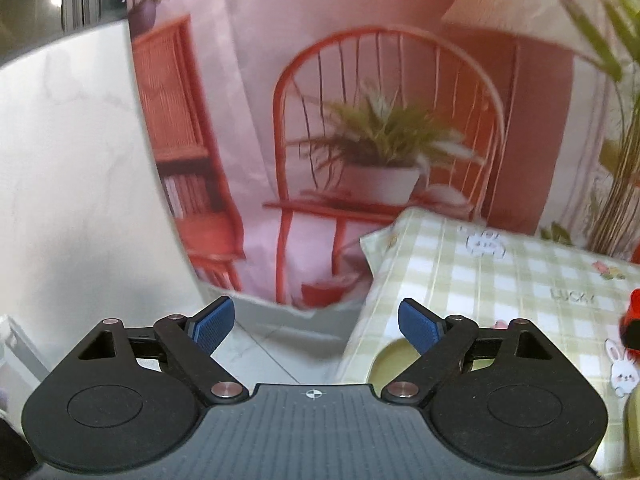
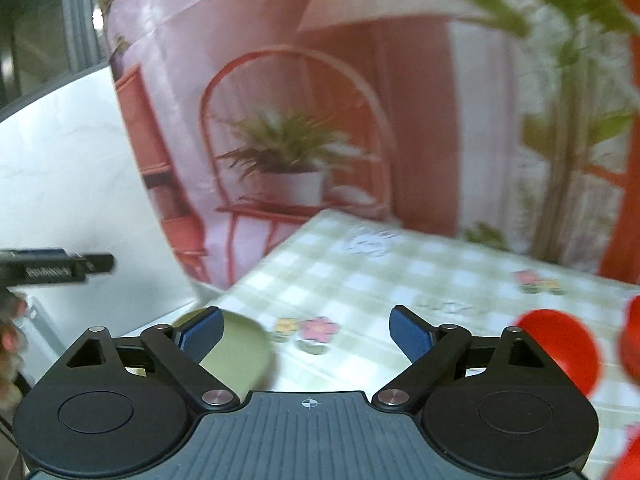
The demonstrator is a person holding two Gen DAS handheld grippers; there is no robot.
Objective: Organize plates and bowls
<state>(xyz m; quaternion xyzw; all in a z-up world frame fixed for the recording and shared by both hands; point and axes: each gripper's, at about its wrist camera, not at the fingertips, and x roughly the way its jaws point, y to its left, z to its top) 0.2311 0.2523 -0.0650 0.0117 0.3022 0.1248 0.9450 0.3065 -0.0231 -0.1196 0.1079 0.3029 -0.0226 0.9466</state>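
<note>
Nearest my lens in both views is the black ribbed body of each tool, and ahead of it the blue-padded jaws. My left gripper (image 1: 316,326) has its jaws wide apart with nothing between them; through the gap I see only pale floor and the corner of the table (image 1: 460,280), which is draped in a green-and-white checked cloth with small flower and rabbit prints. My right gripper (image 2: 306,330) also stands apart and empty, over the cloth.

The pale green round plate (image 2: 240,352) lies flat on the table at about eight o'clock in the right wrist view, partly behind my left-hand pad there; in the left wrist view it shows at about five o'clock, peeping from behind the right-hand pad. A glossy red round bowl (image 2: 560,348) sits at four o'clock in the right view, with more red ware blurred at the three o'clock edge; I cannot tell how many pieces. I see nothing inside the plate, and the bowl's contents I cannot make out.

I judge this to be the approach: nothing is gripped yet, and the sorting looks unstarted. Next I would need to lower one pair of jaws onto a rim, probably the green plate's, and close on its edge.
</note>
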